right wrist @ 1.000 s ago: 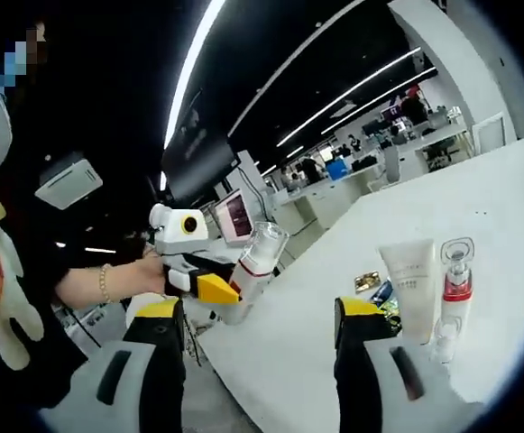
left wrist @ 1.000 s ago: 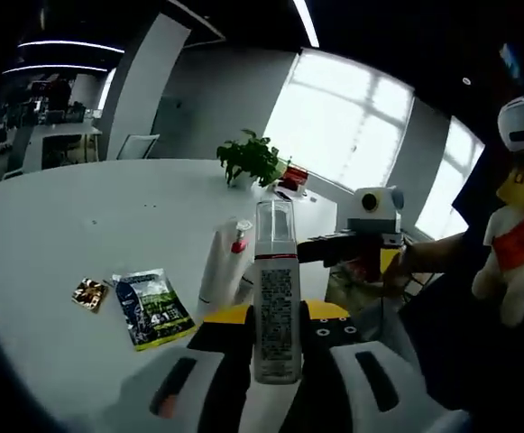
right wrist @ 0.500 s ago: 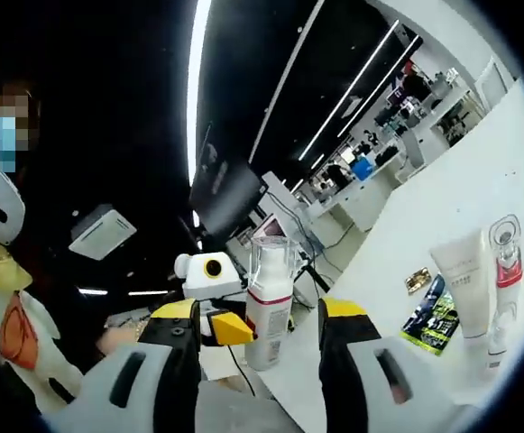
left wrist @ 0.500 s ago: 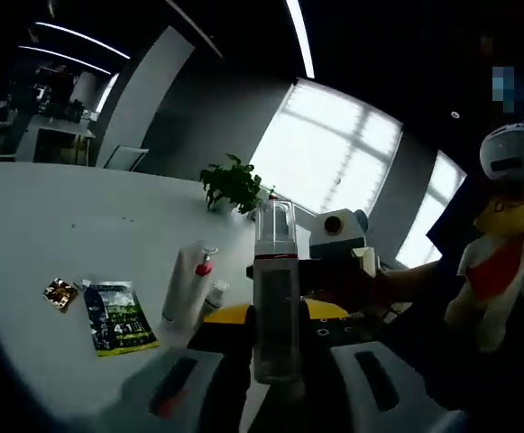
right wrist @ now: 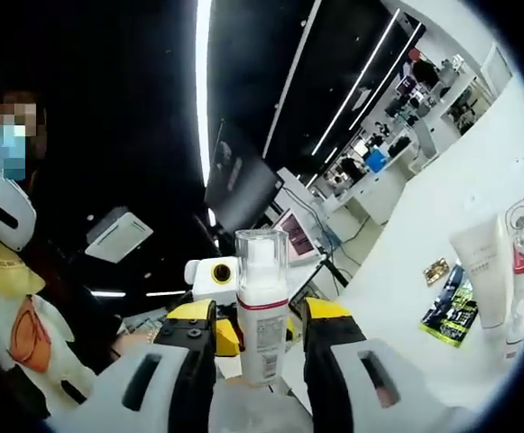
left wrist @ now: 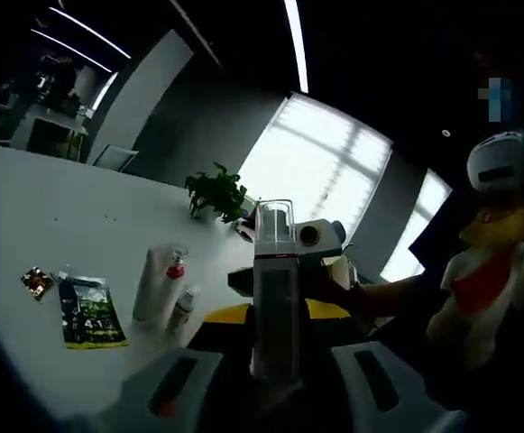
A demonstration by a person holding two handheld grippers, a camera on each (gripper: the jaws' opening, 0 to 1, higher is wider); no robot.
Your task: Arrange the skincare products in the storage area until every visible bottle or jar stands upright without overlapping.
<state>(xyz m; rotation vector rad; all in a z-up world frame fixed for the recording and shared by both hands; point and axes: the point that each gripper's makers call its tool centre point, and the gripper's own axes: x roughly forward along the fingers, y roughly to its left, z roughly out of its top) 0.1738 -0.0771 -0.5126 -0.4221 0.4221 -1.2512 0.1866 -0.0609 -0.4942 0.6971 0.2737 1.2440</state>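
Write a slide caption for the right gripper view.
Both grippers' fingers flank an upright clear-capped white pump bottle above the white table.

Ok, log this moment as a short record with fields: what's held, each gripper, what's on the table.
held: pump bottle, clear cap, upright, off the table
left gripper: shut on the pump bottle
right gripper: open, fingers either side of the pump bottle
on table: white tube, red-collared bottle, green sachet, brown packet
tube and small bottle pose: unclear
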